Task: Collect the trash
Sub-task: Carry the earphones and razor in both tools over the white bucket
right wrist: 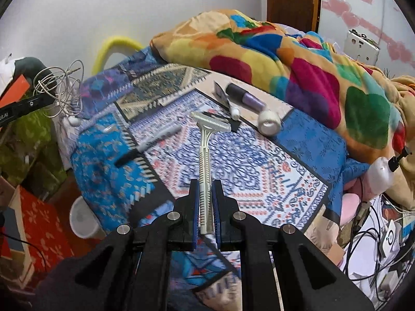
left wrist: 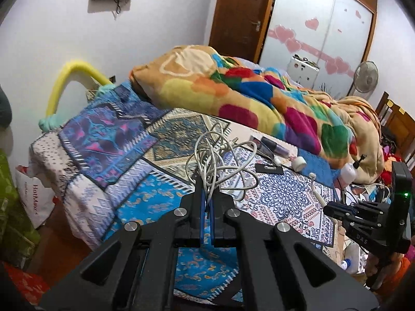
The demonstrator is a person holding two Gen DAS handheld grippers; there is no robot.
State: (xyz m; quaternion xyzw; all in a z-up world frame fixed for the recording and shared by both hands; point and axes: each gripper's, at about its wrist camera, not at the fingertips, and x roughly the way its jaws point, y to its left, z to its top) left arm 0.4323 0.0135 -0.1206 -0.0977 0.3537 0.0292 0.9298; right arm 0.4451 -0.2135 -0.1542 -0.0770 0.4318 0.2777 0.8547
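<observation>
White cable (left wrist: 220, 160), a tangled bundle, hangs from the left gripper (left wrist: 207, 194), whose jaws are clamped tight on it above the patterned bedspread (left wrist: 135, 202). Pale plastic razor (right wrist: 205, 160) sits pinched by its handle in the closed right gripper (right wrist: 206, 189), head pointing far. On the bed beyond lie a purple tube (right wrist: 245, 96), a white tape roll (right wrist: 269, 123) to its right, and a grey marker (right wrist: 147, 145) to the left.

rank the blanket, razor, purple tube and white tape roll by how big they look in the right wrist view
1. blanket
2. razor, though it sits nearest the camera
3. purple tube
4. white tape roll, close to the tube
</observation>
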